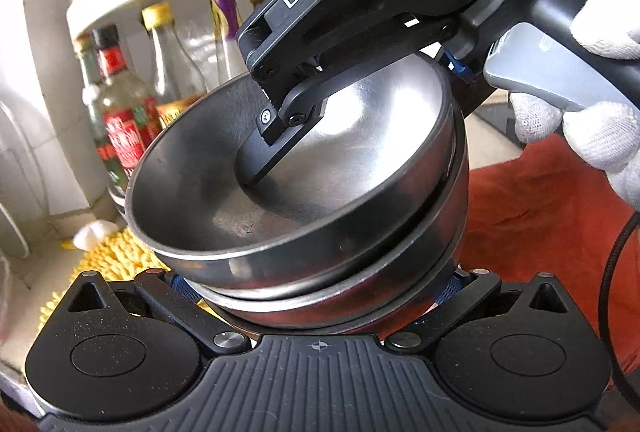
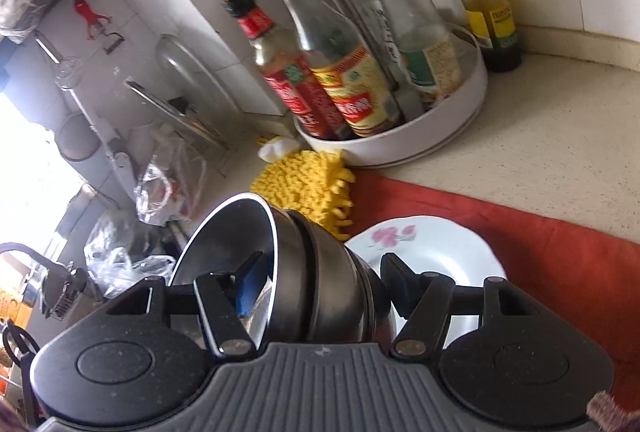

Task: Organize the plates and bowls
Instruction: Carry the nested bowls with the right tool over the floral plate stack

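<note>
Nesting steel bowls at a kitchen counter: the right gripper (image 1: pixel 280 135) reaches down from the far right, one finger pressed inside the top steel bowl (image 1: pixel 224 199) and the other behind its wall, clenched across the nested stack; the left gripper (image 1: pixel 316 292) sits at the near edge with the lower steel bowl (image 1: pixel 400 296) between its fingers, though whether it presses or merely cradles cannot be told; the stack hangs tilted above the red cloth (image 2: pixel 520 232). Judged from here, the step goes best if the bowls are levelled and seated rim to rim before either grip eases, then lowered beside the floral plate (image 2: pixel 432 244) rather than onto it. Counted: at least two steel bowls, perhaps three by the rims in the right wrist view; one plate; one yellow chenille mitt (image 2: pixel 308 183); one white turntable rack (image 2: pixel 440 127) of sauce bottles.
</note>
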Demonstrator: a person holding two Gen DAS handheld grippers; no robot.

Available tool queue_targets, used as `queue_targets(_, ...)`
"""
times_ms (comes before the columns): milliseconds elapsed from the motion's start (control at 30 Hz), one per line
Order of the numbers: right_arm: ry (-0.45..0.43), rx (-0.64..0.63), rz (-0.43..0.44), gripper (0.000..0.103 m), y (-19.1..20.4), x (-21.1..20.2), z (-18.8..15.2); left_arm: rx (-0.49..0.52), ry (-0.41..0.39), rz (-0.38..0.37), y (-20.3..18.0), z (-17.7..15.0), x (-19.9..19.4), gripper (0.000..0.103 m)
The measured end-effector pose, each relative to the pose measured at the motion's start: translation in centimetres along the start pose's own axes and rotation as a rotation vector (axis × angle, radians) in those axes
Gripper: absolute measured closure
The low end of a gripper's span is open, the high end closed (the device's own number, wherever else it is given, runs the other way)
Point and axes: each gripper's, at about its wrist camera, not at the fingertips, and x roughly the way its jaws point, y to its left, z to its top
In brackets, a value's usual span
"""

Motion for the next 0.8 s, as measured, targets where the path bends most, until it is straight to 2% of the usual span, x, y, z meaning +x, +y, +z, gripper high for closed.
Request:
queue_targets(367,0.07,-0.038,-0.035,0.044,-2.8,3.3,0.2,-0.002,0.073,-0.043,-0.1,-1.4,3.6,0.0)
queue_targets(533,0.093,-0.061,-0.075,0.043,-3.0,3.7,-0.3,0.024,0.074,-0.022,0.5,-1.8,3.1,0.0)
queue_targets(667,0.07,-0.122,-0.111,0.043,-2.2,3.6,-0.7,0.048,0.088,-0.027,0.9,-2.0,1.9,0.0)
queue_targets(800,0.076,-0.119,-0.121,0.043,-1.9,3.5,-1.0,0.056,0.064,-0.029,0.8,-2.7,0.6,0.0)
